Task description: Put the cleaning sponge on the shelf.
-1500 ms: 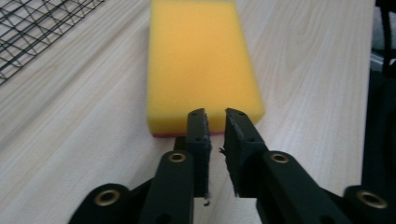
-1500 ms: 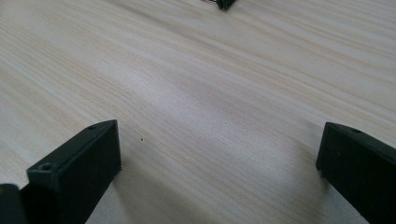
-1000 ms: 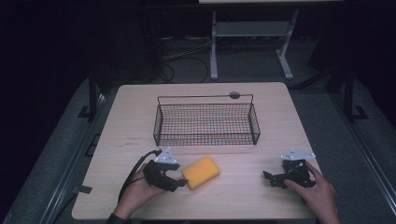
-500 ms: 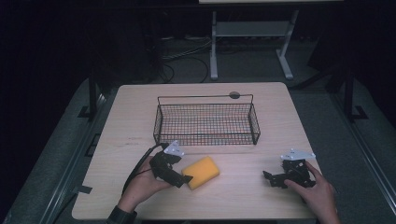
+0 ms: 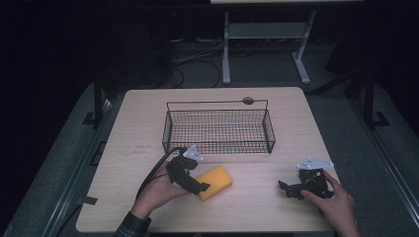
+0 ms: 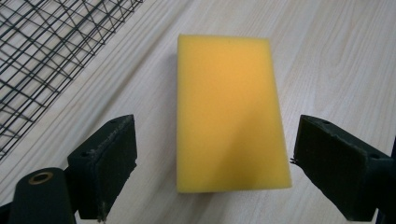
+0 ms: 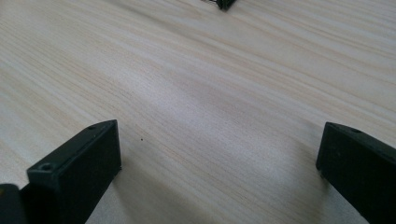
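Note:
A yellow sponge [image 5: 217, 180] lies flat on the wooden table [image 5: 143, 123], in front of a black wire basket [image 5: 217, 132]. My left gripper [image 5: 199, 187] hovers at the sponge's left end, pointing down at it. In the left gripper view the sponge [image 6: 229, 112] sits between the two black pads [image 6: 109, 161], with a gap on each side. The jaws have just been opening, and the pads do not touch the sponge. My right gripper [image 5: 287, 189] rests low at the table's front right. It stands open [image 7: 219, 158] over bare wood.
The basket [image 6: 42, 42] stands empty at the table's middle, just beyond the sponge. A small dark disc [image 5: 248, 100] lies behind it. A cable [image 5: 155, 170] trails from the left gripper. Dark floor and a white stand [image 5: 227, 44] lie beyond the table.
The left gripper has shifted slightly right and risen over the sponge, its jaws spreading wider. The sponge and the right hand have stayed where they were.

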The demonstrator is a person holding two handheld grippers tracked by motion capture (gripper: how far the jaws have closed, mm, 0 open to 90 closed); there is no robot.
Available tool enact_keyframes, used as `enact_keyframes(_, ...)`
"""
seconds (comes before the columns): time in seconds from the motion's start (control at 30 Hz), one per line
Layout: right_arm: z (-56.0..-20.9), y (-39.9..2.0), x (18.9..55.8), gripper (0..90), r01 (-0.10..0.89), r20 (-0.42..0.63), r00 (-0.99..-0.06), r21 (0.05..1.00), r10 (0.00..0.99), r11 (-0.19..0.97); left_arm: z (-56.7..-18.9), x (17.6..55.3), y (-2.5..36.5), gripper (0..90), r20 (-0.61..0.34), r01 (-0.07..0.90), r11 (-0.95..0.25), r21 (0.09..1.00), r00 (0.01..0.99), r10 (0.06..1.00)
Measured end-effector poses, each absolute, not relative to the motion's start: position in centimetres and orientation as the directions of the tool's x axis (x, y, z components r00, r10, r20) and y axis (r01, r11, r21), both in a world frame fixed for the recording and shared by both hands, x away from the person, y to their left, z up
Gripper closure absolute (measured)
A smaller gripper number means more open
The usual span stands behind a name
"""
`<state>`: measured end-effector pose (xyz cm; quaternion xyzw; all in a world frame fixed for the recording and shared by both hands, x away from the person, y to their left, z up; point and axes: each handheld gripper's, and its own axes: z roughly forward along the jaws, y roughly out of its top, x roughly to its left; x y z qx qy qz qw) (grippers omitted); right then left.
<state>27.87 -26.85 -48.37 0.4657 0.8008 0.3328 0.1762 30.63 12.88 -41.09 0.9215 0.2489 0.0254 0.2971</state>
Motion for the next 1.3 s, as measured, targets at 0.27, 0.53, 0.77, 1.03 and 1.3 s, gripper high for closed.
enact_keyframes(0.27,-48.4,-26.8,27.9,0.0,0.629,0.028,-0.504,0.697,0.863,0.345,-41.3,31.0,11.6,12.9,-0.097,0.439,-0.714,0.545,0.879,0.467)
enact_keyframes(0.53,-48.4,-26.8,27.9,0.0,0.629,0.028,-0.504,0.697,0.863,0.345,-41.8,31.4,10.1,13.0,-0.076,0.424,-0.749,0.509,0.889,0.452)
enact_keyframes(0.77,-48.4,-26.8,27.9,0.0,0.628,0.027,-0.504,0.697,0.863,0.345,-42.5,31.5,8.9,13.1,-0.070,0.429,-0.764,0.481,0.888,0.455)
enact_keyframes(1.03,-48.4,-26.8,27.9,0.0,0.629,0.028,-0.504,0.697,0.863,0.345,-43.4,31.5,7.7,13.3,-0.061,0.429,-0.783,0.451,0.890,0.453)
enact_keyframes(1.3,-48.4,-26.8,27.9,0.0,0.629,0.028,-0.504,0.697,0.863,0.345,-44.1,31.4,7.1,13.3,-0.049,0.426,-0.800,0.422,0.892,0.449)
